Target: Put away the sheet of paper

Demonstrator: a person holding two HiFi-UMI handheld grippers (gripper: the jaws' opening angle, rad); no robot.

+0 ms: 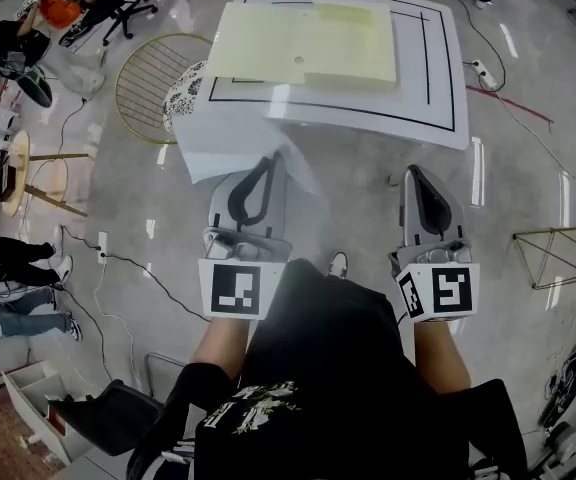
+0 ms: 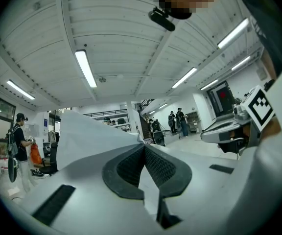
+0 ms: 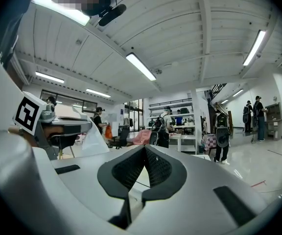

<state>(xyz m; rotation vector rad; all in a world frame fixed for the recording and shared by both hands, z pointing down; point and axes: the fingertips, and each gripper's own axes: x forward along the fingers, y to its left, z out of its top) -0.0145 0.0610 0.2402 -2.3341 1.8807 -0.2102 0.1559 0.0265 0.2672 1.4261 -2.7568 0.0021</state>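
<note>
Left gripper (image 1: 275,158) clamps sheet of paper (image 1: 226,150) stretching ahead; right gripper (image 1: 412,170) closed, empty.

Left gripper (image 1: 274,160): level, pointing ahead, jaws shut on a sheet (image 1: 213,153), which sticks out past the tips and to their left. Right gripper (image 1: 414,173): level, parallel to the left, jaws closed tip to tip with nothing between. Left forearm (image 1: 223,343) and right forearm (image 1: 438,353) are bare and extended forward.
</note>
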